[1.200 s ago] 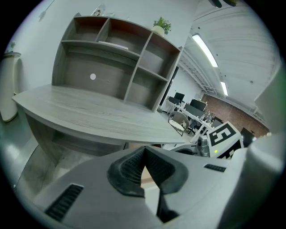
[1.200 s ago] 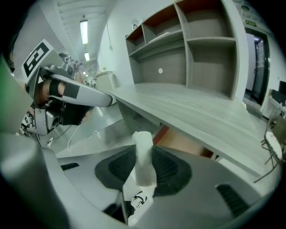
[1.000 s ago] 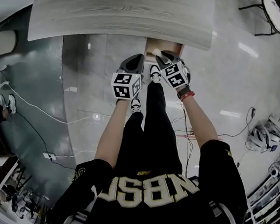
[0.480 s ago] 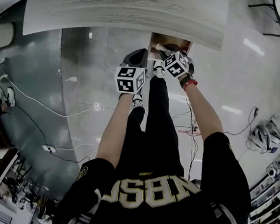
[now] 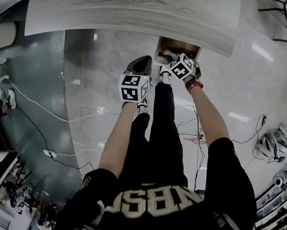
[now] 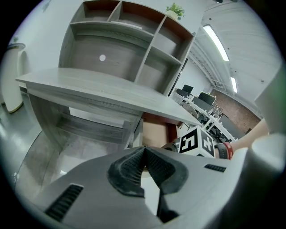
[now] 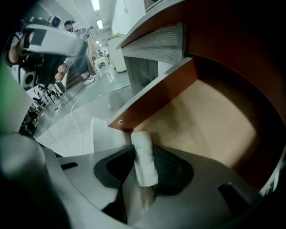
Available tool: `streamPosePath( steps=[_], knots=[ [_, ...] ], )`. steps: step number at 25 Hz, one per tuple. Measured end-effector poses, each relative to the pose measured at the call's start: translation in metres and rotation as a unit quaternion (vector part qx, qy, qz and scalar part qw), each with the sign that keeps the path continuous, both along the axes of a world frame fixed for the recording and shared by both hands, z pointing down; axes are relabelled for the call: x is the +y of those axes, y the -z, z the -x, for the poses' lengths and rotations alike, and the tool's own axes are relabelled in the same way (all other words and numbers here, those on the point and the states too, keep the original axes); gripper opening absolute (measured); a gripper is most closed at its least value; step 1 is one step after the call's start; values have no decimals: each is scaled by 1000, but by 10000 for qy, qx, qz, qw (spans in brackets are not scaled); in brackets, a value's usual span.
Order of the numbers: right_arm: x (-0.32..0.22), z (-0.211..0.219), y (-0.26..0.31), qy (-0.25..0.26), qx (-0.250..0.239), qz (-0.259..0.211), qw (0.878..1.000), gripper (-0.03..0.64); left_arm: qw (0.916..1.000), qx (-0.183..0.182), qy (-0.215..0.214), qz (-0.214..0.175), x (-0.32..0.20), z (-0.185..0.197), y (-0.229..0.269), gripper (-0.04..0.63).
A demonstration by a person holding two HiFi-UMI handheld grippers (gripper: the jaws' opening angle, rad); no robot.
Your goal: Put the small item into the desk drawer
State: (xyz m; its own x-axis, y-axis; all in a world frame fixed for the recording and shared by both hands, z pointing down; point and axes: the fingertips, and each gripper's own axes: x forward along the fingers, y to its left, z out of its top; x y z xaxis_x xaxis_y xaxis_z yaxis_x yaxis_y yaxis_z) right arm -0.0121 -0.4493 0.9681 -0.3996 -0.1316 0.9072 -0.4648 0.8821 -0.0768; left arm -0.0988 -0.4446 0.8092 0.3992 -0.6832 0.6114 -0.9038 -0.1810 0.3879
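Under the grey desk top a brown wooden drawer stands pulled out. My right gripper points steeply down over its near left corner. In the right gripper view, a small white roll stands upright between the pads of my right gripper and touches both. The jaws have just been opening with the roll between them. Below it lies the drawer's light floor. My left gripper hangs just left of the drawer. In the left gripper view, the left gripper is shut and holds nothing.
A shelf unit rises behind the desk. The person's legs and shoes stand right below the drawer. White cables trail over the glossy floor at the left. A side panel closes off the desk's left end.
Both grippers have sunk and come closer to the desk edge. The right gripper's tip now reaches over the open drawer, tilted more steeply down.
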Motion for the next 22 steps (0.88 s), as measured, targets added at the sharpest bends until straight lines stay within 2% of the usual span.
streamPosePath(
  steps=[4,12,18,22],
  knots=[
    [1,-3,5,-159,9,80,9998,176,10000,-34,-16,-23,5,3,4,12],
    [8,-8,52,-743,-239,-141,9969,170,9998,30,-56,-208,13,5,38,12],
    [23,-23,96,-1592,-604,-155,9853,161,9989,42,-137,-451,22,5,74,12],
    [31,-36,137,-2063,-816,-358,9744,156,9982,92,-168,-564,32,6,100,12]
  ],
)
